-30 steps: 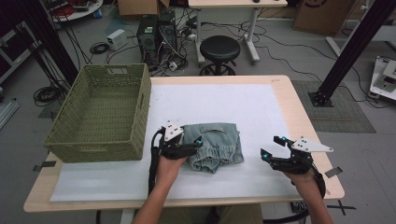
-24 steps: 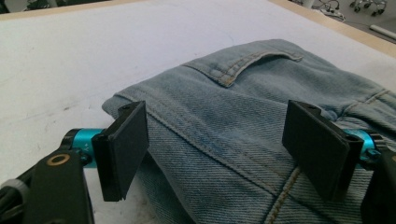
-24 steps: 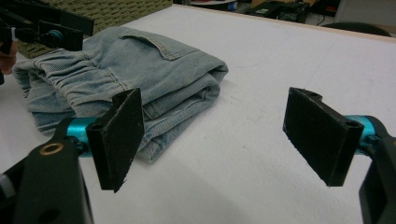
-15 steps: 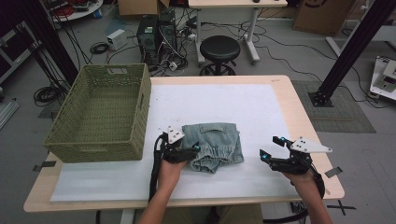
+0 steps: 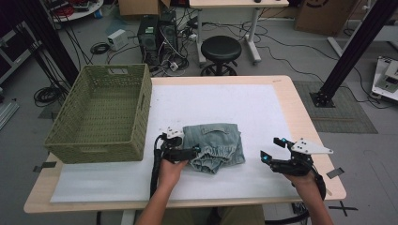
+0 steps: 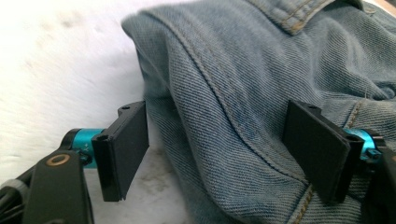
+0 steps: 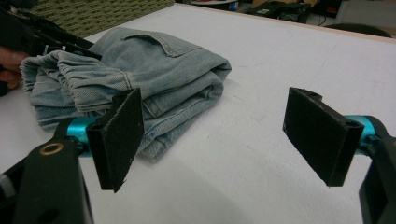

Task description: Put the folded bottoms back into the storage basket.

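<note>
**Left gripper at the jeans, right held off**

I had the left gripper (image 5: pixel 195 151) at the near-left edge of the folded jeans (image 5: pixel 216 146), which lay on the white surface (image 5: pixel 211 103) just right of the green basket (image 5: pixel 101 115). In the left gripper view its jaws were spread, with a fold of denim (image 6: pixel 243 93) between them; I could not tell whether either jaw touched the cloth. The right gripper (image 5: pixel 272 150) hung over the surface to the right of the jeans, apart from them. In the right gripper view its jaws stood wide with nothing between them, and the jeans (image 7: pixel 154 79) lay ahead and to the left, folded into a thick stack.
</note>
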Tool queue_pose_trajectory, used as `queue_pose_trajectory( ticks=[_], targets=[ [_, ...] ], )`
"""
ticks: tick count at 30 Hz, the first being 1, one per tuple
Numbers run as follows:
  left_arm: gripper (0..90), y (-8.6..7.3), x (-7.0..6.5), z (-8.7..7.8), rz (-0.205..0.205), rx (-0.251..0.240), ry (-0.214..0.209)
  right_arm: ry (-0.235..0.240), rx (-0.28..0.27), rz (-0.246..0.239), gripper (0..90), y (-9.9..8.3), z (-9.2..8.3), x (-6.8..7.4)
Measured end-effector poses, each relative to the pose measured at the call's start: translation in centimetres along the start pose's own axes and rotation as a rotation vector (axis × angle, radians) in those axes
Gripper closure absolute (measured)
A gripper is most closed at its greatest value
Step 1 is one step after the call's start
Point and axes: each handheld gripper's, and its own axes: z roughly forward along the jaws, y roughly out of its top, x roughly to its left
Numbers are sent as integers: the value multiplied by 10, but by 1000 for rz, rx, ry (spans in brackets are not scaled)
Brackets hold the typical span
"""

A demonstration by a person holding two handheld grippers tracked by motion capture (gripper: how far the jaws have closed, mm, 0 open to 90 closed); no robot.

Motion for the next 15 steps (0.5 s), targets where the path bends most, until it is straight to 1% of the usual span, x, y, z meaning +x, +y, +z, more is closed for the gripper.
queue_pose_trajectory(
  ticks=[1, 3, 5, 6, 7, 8, 9, 10, 11, 14, 15],
  targets=[
    [224, 1, 1, 1, -14, 12, -14, 0, -1, 2, 212, 0, 0, 0],
    [212, 2, 2, 2, -14, 22, -21, -1, -7, -3, 212, 1, 0, -1],
    [203, 2, 2, 3, -19, 25, -27, -1, -5, 2, 212, 1, 1, 0],
    [202, 2, 1, 3, -26, 22, -28, -2, -4, -4, 211, 1, 1, 0],
    [205, 2, 1, 3, -23, 19, -30, -3, -5, -3, 212, 1, 1, 1],
    [221, 2, 1, 3, -21, 15, -41, 0, 0, -3, 212, 1, 2, 1],
    [269, 2, 1, 3, -21, 15, -41, 3, 1, 0, 212, 1, 3, 2],
    [353, 1, -1, 4, -26, 6, -87, 3, 2, -3, 212, 1, 3, 2],
    [387, 1, -1, 4, -18, 9, -81, 2, 2, -4, 212, 1, 3, 2],
    [400, 1, 0, 4, -24, 11, -92, 1, -4, -4, 212, 1, 2, 2],
    [419, 1, 0, 4, -24, 11, -92, 1, -4, -4, 212, 1, 2, 2]
  ],
)
